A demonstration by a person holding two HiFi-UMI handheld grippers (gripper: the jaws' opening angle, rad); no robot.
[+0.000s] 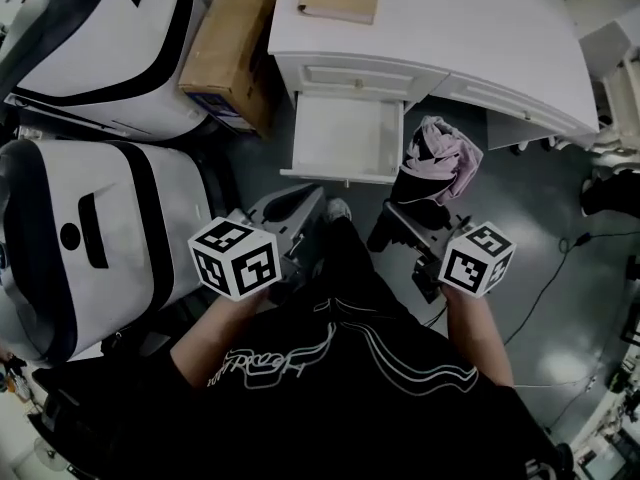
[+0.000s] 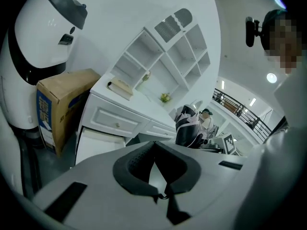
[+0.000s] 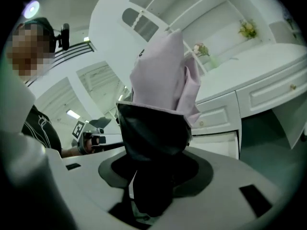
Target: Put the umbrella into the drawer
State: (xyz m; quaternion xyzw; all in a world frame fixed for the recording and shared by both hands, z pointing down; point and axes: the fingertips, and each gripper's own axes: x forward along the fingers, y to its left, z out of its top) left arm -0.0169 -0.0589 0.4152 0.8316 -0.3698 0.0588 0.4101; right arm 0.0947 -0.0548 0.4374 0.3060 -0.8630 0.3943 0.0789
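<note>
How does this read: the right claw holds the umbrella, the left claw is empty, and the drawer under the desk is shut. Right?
One thing is off: the drawer is pulled open, not shut; the head view shows its bare white inside below the desk. The rest stands: the right claw holds the umbrella and the left claw is empty.

Head camera looks down; all views share the drawer [image 1: 340, 133].

Left tongs [image 1: 303, 203] closed and empty, while right tongs [image 1: 405, 218] clamp the umbrella [image 1: 445, 158].
</note>
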